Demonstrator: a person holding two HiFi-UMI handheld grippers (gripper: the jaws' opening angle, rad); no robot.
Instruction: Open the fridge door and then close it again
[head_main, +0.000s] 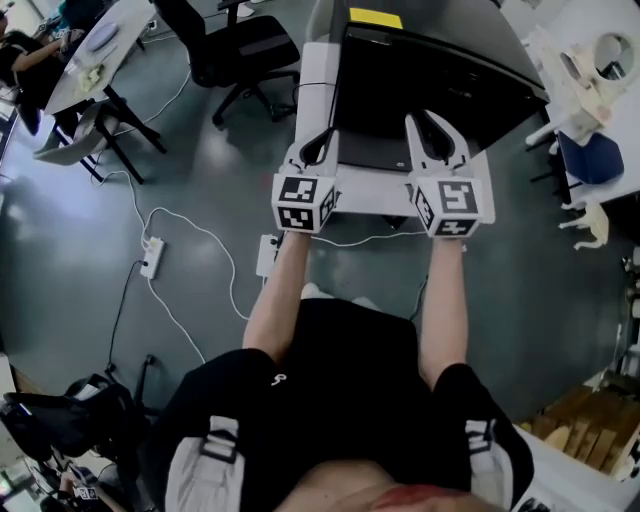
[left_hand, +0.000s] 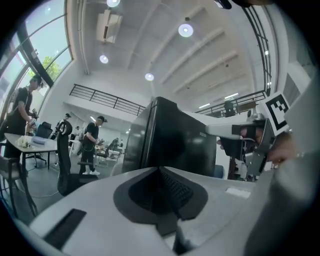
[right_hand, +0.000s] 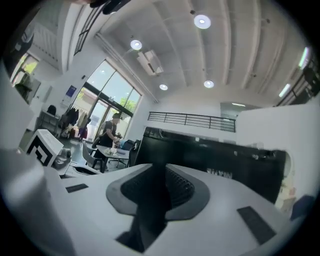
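Note:
A black fridge with a yellow label on its top stands on a white base straight ahead, its door closed. In the left gripper view the fridge shows edge-on; in the right gripper view its wide dark front fills the middle. Both grippers are held level, side by side in front of it. My left gripper is shut with nothing in it. My right gripper has a narrow gap between its pads and holds nothing. Neither gripper touches the fridge.
A black office chair stands left of the fridge. Power strips and cables lie on the grey floor. A table with a seated person is at far left, white furniture at right, wooden pallets at lower right.

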